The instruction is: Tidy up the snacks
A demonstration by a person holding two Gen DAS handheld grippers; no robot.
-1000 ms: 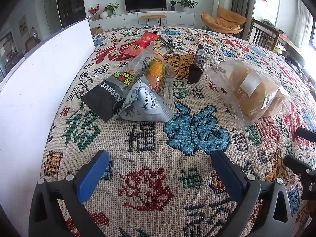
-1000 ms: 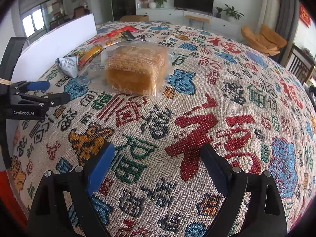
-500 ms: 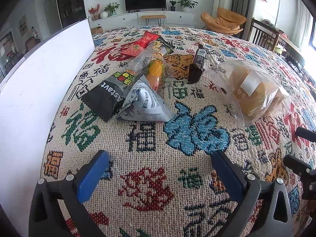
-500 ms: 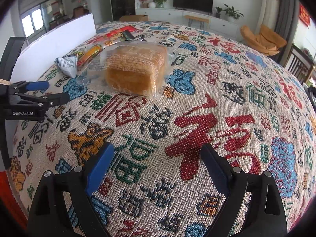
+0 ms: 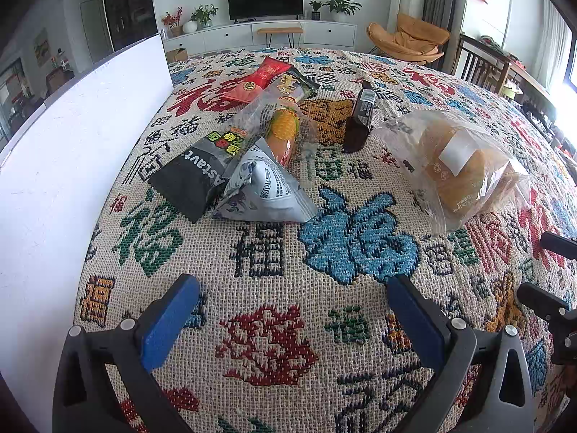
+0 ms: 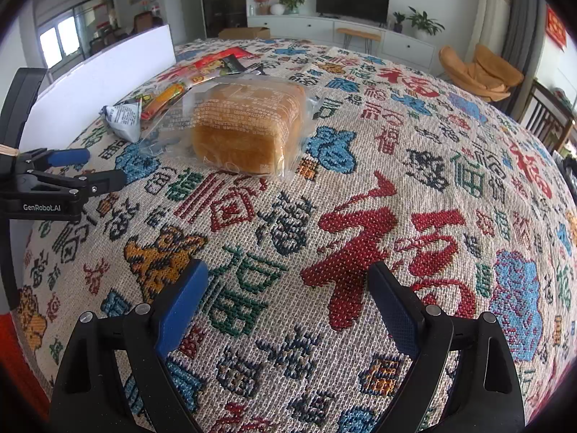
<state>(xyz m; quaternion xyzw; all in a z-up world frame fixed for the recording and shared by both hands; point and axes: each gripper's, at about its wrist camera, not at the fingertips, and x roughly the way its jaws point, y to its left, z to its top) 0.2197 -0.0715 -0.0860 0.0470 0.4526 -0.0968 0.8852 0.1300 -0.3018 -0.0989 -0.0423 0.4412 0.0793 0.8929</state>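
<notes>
Several snacks lie on the patterned tablecloth (image 5: pixel 274 252). A bagged bread loaf (image 5: pixel 458 169) lies at the right; it also shows in the right wrist view (image 6: pixel 249 126). A silver triangular packet (image 5: pixel 263 191), a black packet (image 5: pixel 191 180), a clear-wrapped corn snack (image 5: pixel 285 133), a red packet (image 5: pixel 259 79) and a dark bar (image 5: pixel 360 115) lie in a loose pile beyond my left gripper (image 5: pixel 292 310), which is open and empty. My right gripper (image 6: pixel 288 292) is open and empty, short of the bread.
A white upright board (image 5: pixel 72 137) runs along the table's left side. My left gripper also shows in the right wrist view (image 6: pixel 72 176) at the left edge. Chairs (image 5: pixel 479 65) stand beyond the table's far right.
</notes>
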